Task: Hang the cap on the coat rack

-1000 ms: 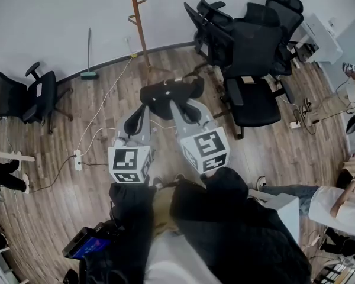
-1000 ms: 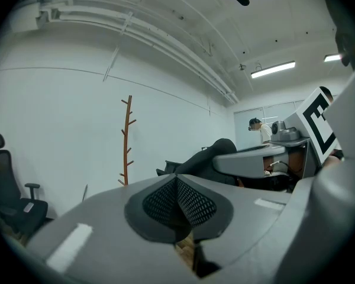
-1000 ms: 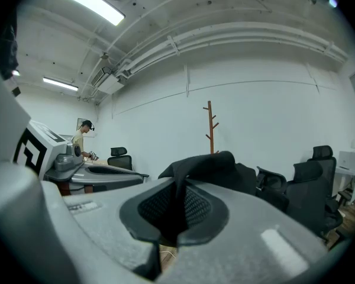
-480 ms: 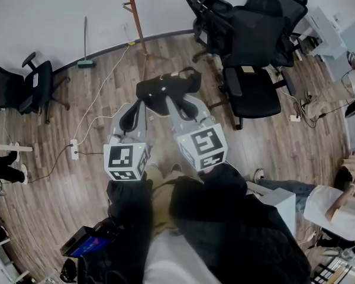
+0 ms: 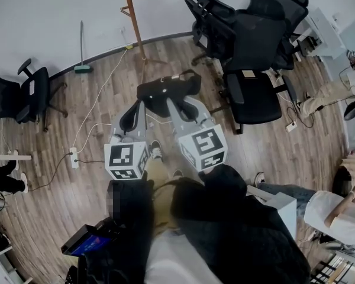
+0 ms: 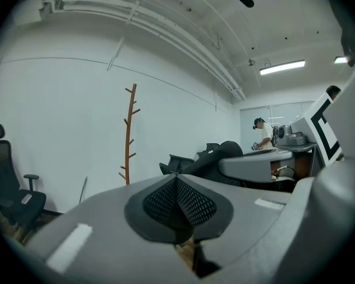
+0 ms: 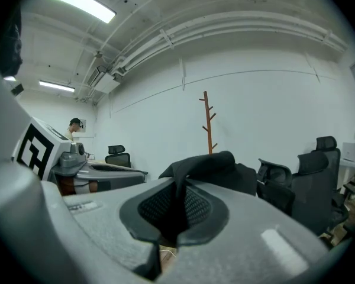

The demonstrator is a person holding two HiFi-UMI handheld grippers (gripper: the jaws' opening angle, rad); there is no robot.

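My two grippers are both closed. The right gripper (image 5: 175,102) has its pads clamped on a fold of the black cap (image 5: 168,89), which rises from between them in the right gripper view. The left gripper (image 5: 143,103) has its pads pressed together at the cap's other edge. I take it to be pinching the cloth too, though that hold shows less plainly. The cap hangs between the two tips in front of me, above the wooden floor (image 5: 94,117), touching nothing but the jaws. The coat rack (image 5: 133,16) stands ahead by the white wall (image 5: 47,16), well apart from the cap. It is a thin brown trunk with short pegs angling upward, and every peg I can see is bare. Both gripper views point toward it, so I judge I am lined up for the approach. To my right a cluster of black office chairs (image 5: 248,46) sits near the path but not across it. A white cable (image 5: 106,90) runs over the floor from the wall to a power strip (image 5: 74,157) on my left. As I read it, the pick-up is done and the cap is secured. What is left is closing the gap to the rack, raising the cap to a peg, settling it over the tip and letting go. I should watch that the cable does not catch my feet.
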